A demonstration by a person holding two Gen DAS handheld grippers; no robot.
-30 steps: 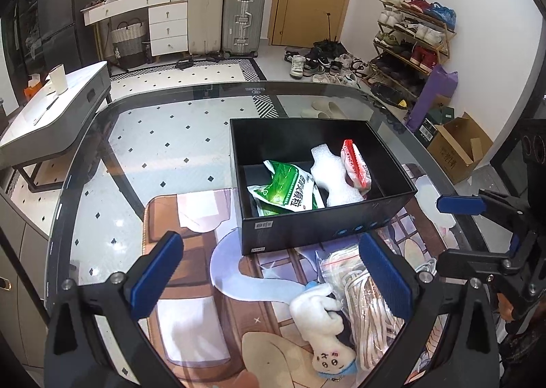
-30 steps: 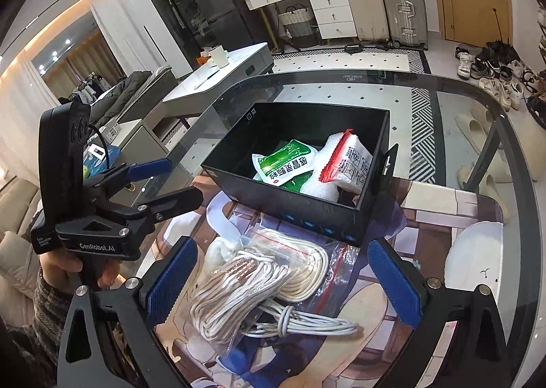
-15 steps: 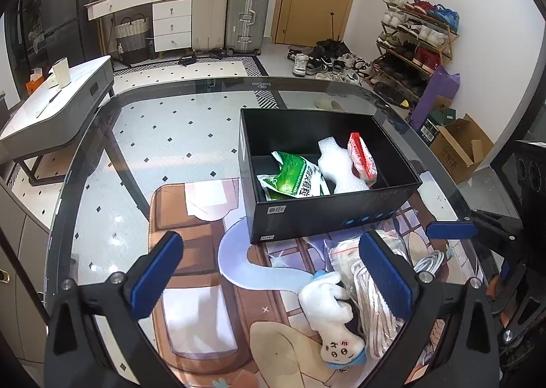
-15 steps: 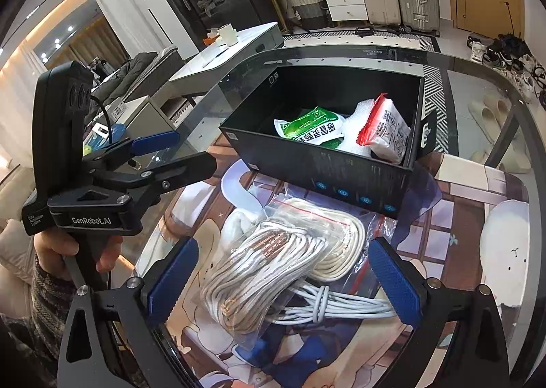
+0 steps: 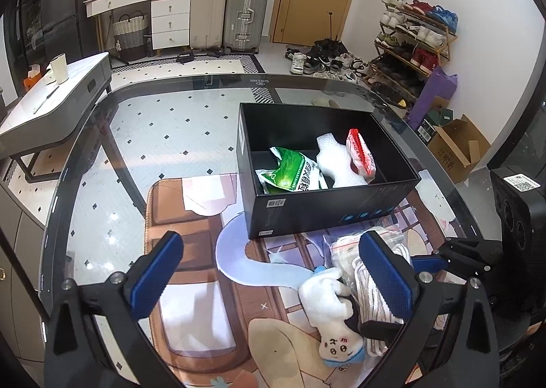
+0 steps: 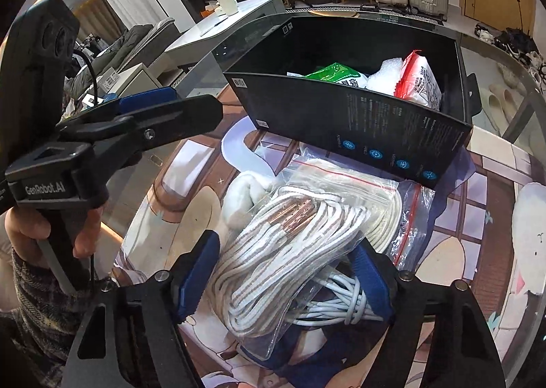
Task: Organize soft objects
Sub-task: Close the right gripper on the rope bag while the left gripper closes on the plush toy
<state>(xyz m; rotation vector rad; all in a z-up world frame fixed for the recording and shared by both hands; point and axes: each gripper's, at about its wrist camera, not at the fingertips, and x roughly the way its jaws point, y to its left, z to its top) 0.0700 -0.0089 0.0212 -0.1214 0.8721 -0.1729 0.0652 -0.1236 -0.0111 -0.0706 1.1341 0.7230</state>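
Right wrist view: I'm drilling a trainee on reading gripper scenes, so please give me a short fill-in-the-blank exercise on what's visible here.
1. The black box holds a red-and-white packet, white foam and a ____ packet.
2. The right gripper has just been closing, its fingers on either side of a clear bag of white ____.
3. The white plush toy lies ____ the box.
4. The left gripper is ____, holding nothing.

Missing words: green; rope; outside; open
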